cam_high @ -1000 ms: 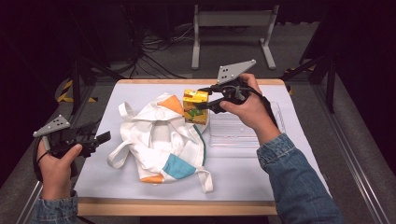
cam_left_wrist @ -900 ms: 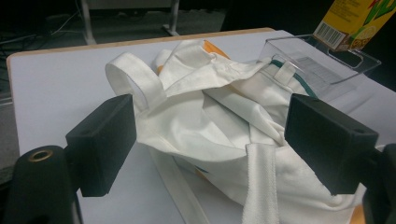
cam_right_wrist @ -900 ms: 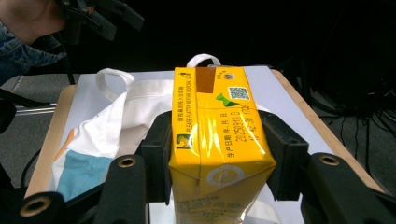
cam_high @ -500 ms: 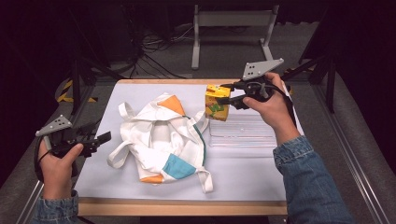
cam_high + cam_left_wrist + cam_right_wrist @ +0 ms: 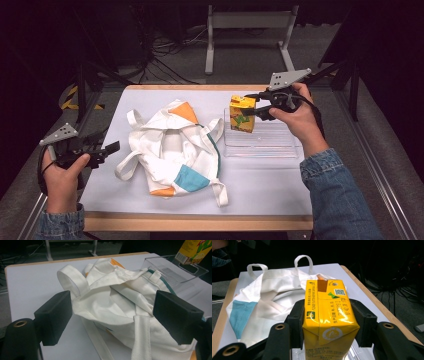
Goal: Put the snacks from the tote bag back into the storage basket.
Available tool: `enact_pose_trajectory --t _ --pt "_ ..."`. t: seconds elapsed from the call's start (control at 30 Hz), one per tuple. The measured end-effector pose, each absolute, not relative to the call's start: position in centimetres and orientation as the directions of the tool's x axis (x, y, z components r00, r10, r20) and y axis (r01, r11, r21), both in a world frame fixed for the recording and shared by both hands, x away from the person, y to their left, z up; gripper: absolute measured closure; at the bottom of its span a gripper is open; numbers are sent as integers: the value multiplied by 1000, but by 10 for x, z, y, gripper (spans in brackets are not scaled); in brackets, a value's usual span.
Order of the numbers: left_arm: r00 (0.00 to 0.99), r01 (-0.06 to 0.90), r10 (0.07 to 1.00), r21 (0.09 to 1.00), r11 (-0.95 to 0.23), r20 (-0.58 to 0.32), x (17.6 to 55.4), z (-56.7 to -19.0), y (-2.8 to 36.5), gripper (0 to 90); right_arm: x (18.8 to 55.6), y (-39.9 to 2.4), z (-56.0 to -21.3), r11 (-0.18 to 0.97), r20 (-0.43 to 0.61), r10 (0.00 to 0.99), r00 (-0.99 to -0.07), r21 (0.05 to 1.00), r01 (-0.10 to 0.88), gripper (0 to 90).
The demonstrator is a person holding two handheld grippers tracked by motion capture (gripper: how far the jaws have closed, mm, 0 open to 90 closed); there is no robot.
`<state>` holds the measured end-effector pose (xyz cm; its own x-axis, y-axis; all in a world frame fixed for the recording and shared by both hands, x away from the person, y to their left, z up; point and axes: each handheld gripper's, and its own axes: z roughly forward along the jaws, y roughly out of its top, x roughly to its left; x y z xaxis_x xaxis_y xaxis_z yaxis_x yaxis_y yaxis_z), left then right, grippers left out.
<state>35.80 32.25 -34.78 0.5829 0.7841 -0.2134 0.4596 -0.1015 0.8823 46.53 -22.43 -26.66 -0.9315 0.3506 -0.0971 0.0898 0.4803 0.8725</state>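
We hold the yellow cardboard juice carton (image 5: 242, 114) upright in the right claw (image 5: 248, 111), which is clamped across the carton's two broad side faces; the right gripper view shows both pads pressed flat against them near the folded top. Gripping high on the sides keeps the base free, so we judge the carton can be set down on its bottom without tipping. The carton stands over the far left corner of the clear plastic rectangular tray (image 5: 265, 145), at about 1 o'clock from the centre of the bench (image 5: 260, 192). Whether its base already touches the tray floor cannot be told.

The left claw (image 5: 111, 148) sits at 9 o'clock, jaws spread and gripping nothing. In the left gripper view its two black pads (image 5: 54, 316) frame the near edge of the white canvas tote bag with orange and teal patches (image 5: 172, 150) without touching the fabric. We judge it is placed there to be ready for the bag.

The bag lies slack at the bench centre, its right edge and one strap (image 5: 216, 127) lying just beside the tray's left wall. This strap is the nearest obstruction to the carton. Cables and a metal stand (image 5: 247, 35) lie on the floor at 12 o'clock, well apart from the work.
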Motion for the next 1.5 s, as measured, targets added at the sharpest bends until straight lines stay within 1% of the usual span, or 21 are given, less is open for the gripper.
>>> enact_pose_trajectory --t 0.4,0.8,1.23,1.5 --pt "582 464 784 880 -104 -214 359 -349 322 168 466 -233 -297 497 -83 351 -933 860 111 513" --pt "586 466 782 878 -111 -212 359 -349 321 168 470 -231 -321 519 -65 348 -935 844 135 513" --pt "584 467 783 878 -107 -215 359 -350 322 167 472 -221 -341 527 -43 308 -950 839 133 512" --pt "584 470 782 876 -107 -218 360 -350 321 167 472 -220 -345 537 -40 292 -956 834 129 512"
